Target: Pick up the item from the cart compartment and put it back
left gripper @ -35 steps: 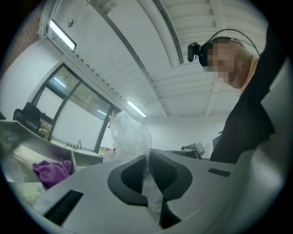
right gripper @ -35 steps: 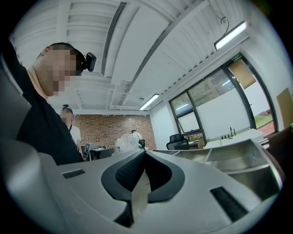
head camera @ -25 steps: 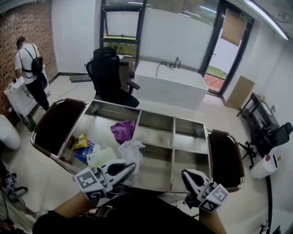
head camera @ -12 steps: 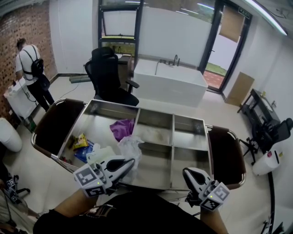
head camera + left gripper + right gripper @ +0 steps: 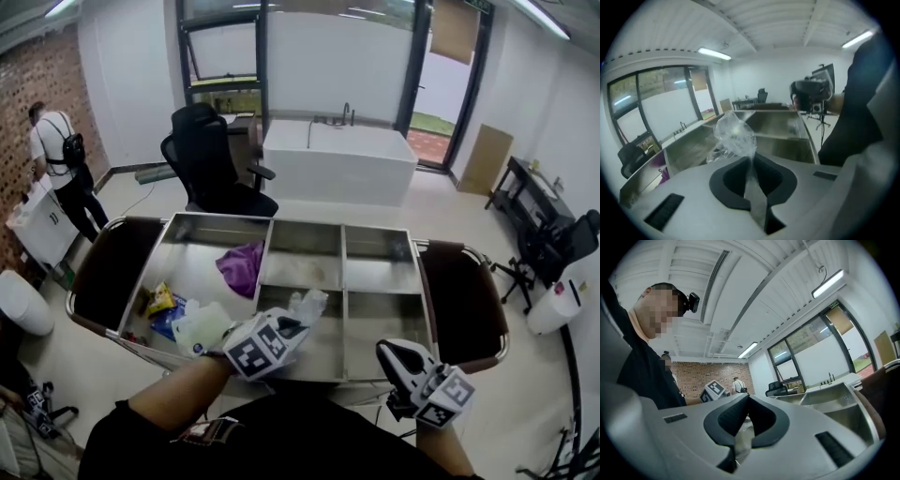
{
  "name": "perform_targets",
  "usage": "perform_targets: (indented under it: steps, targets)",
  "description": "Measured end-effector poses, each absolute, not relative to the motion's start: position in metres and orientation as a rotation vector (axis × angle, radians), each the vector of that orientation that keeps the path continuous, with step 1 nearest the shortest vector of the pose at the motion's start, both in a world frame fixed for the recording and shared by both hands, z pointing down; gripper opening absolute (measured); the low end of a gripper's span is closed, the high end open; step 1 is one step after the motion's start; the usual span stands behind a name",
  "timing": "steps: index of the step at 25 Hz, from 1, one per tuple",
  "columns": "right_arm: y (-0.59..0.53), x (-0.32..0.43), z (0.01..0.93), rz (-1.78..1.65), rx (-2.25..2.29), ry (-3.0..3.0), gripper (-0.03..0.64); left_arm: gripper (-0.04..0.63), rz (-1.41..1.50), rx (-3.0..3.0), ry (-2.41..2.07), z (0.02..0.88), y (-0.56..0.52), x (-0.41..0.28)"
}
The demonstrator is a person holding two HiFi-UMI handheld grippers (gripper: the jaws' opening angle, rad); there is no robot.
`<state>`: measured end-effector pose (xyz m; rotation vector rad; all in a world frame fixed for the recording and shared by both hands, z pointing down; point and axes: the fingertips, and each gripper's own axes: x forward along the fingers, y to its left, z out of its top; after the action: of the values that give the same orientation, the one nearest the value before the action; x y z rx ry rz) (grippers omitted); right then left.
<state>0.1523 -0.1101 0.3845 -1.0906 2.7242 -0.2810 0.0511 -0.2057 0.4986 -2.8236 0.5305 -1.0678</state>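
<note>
Hovering over the cart (image 5: 375, 323) near a purple cloth (image 5: 242, 265), left claw (image 5: 750, 159) grips plastic bag (image 5: 733, 133); right claw (image 5: 746, 397) closed.

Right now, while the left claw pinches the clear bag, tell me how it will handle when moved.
The bag is thin, crumpled film, so it is probably floppy and very light, and it should sway. Only a narrow strip sits in the shut left claw, so it may slip out if tugged.

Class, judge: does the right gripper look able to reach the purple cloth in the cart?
Probably, though awkwardly: the right gripper is empty and the purple cloth lies uncovered, but the left gripper with its plastic bag sits across the direct line.
</note>
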Motion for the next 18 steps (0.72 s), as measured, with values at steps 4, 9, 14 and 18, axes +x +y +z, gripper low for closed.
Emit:
perform_targets:
  steps: [4, 9, 14, 18]
  targets:
    - [-0.103, 0.161, 0.385, -0.299, -1.104, 2.679, -0.009, 0.172, -1.511, -2.629, 0.386, 0.556, -0.198, 0.047]
    - [-0.1, 0.176, 0.396, -0.314, -1.156, 2.675, -0.009, 0.307, -1.218, -2.793, 0.468, 0.521, -0.206, 0.059]
    - [-0.104, 0.166, 0.387, -0.306, -1.115, 2.68, -0.009, 0.304, -0.537, -3.131, 0.479, 0.425, -0.188, 0.044]
    - [-0.111, 0.153, 0.385, -0.289, -1.085, 2.721, -0.009, 0.199, 0.042, -3.327, 0.418, 0.377, -0.162, 0.002]
